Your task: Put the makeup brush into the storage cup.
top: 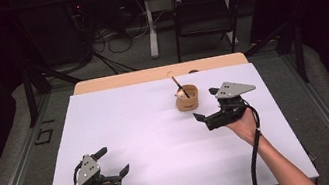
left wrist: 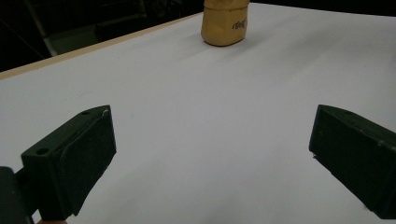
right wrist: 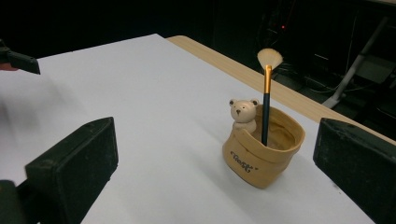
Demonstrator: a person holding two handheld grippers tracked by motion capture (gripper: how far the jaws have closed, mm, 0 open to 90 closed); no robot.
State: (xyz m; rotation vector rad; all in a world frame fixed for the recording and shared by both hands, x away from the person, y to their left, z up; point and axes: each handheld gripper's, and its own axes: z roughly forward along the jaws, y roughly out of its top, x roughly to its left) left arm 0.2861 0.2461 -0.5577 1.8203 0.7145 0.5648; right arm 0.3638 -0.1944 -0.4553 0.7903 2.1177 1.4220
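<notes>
Both sets of fingers are released, nothing between them. Right gripper (top: 205, 104) sits at about 3 o'clock on the white board (top: 150, 140), jaws spread as wide as they go, aimed toward 9-10 o'clock across the surface. My right hand (top: 245, 127) is wrapped on the body behind it, grey plate on top, cable trailing back toward 5 o'clock along my forearm.

Left gripper (top: 113, 161) is down at 7 o'clock, near the front edge of the board, jaws apart and pointing toward 2-3 o'clock. My left hand is mostly cut off by the bottom of the high view. In the left gripper view both pads (left wrist: 88, 154) hang over bare white surface.

Tan holder pot (top: 187, 98) stands upright at roughly 1 o'clock on the board, just beside the right gripper's far jaw but not touching it. From the right gripper view the pot (right wrist: 263, 151) sits between my two jaws in the frame, further out than the pads, clear of both. Small bear figure (right wrist: 243, 114) is on the pot's rim. Makeup brush (right wrist: 266, 100) stands inside the pot, dark handle, gold ferrule, pale bristles up, leaning slightly; looks like it rests on the inner wall, can't confirm from this angle.

Left gripper view catches the pot's lower half (left wrist: 224, 25) at 12 o'clock, well apart from those jaws.
</notes>
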